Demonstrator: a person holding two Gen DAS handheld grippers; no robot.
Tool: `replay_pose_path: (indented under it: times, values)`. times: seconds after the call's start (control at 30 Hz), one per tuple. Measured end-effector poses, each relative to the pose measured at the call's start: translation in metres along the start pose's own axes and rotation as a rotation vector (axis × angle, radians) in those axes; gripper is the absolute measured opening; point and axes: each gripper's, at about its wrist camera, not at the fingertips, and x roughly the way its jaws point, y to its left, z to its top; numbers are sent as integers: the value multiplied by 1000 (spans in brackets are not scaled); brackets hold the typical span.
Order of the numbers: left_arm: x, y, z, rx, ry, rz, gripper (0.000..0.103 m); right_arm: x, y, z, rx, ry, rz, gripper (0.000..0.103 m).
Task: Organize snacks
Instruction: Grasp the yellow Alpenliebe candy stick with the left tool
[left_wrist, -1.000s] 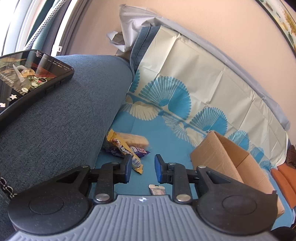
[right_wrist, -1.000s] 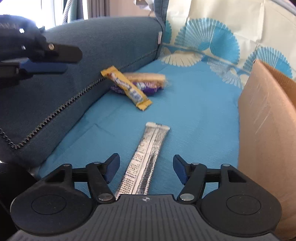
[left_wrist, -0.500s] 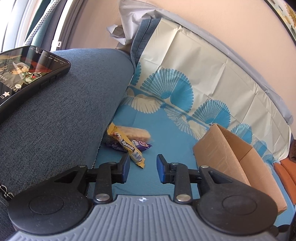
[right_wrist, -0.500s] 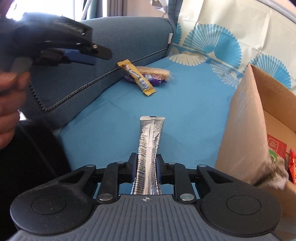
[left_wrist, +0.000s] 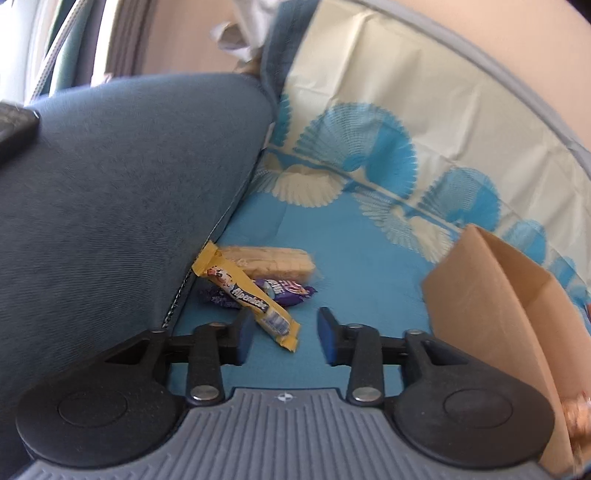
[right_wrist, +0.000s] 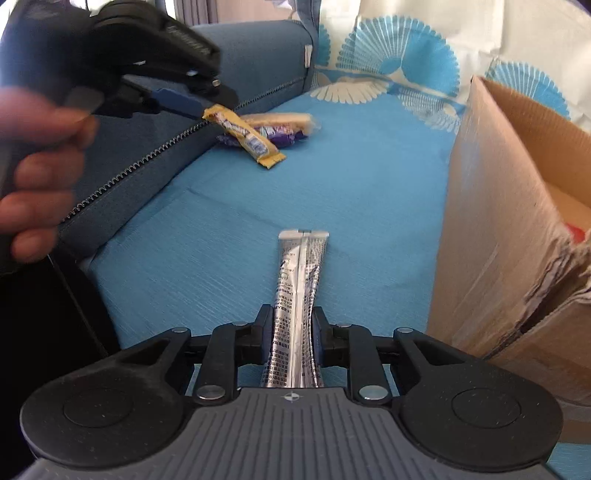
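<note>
A small heap of snacks lies against the sofa arm: a yellow bar (left_wrist: 251, 299) on top, a pale wafer pack (left_wrist: 273, 258) behind it and a purple wrapper (left_wrist: 288, 291) underneath. My left gripper (left_wrist: 286, 338) hovers just short of the heap, its jaws opening, nothing between them; the yellow bar's near end lies just ahead of the gap. My right gripper (right_wrist: 291, 339) is shut on a long silver stick pack (right_wrist: 301, 280), which points forward over the blue cover. The yellow bar (right_wrist: 245, 138) also shows in the right wrist view, below the left gripper (right_wrist: 177, 99).
An open cardboard box (left_wrist: 491, 295) stands to the right, its near wall (right_wrist: 495, 221) torn, with red packs inside. The blue sofa arm (left_wrist: 110, 206) rises on the left, a dark phone (left_wrist: 14, 125) at its edge. A hand (right_wrist: 37, 177) holds the left gripper.
The right gripper has closed on the silver stick pack and raised it off the cover. The left gripper has moved in towards the snack heap and its jaws have widened.
</note>
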Motion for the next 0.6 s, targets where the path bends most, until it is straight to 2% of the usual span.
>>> replay_pose_path:
  times: [0.07,0.33,0.37,0.4,0.47,0.6]
  values:
    - [20,-1,5,-52,13,51,60,1,-1,1,-1,-3,5,23]
    - [77,1,18,-142,59,199,59,3,-4,3,12,-1,26,24]
    - [80,3,19,-151,67,202,51,3,-4,3,13,0,28,24]
    - [82,5,20,-156,77,197,29,3,-5,3,12,-1,29,24]
    - [82,7,22,-148,92,176,16,4,-6,3,11,-2,29,24]
    - [59,11,20,-99,87,141,13,4,-5,1,6,-9,22,24]
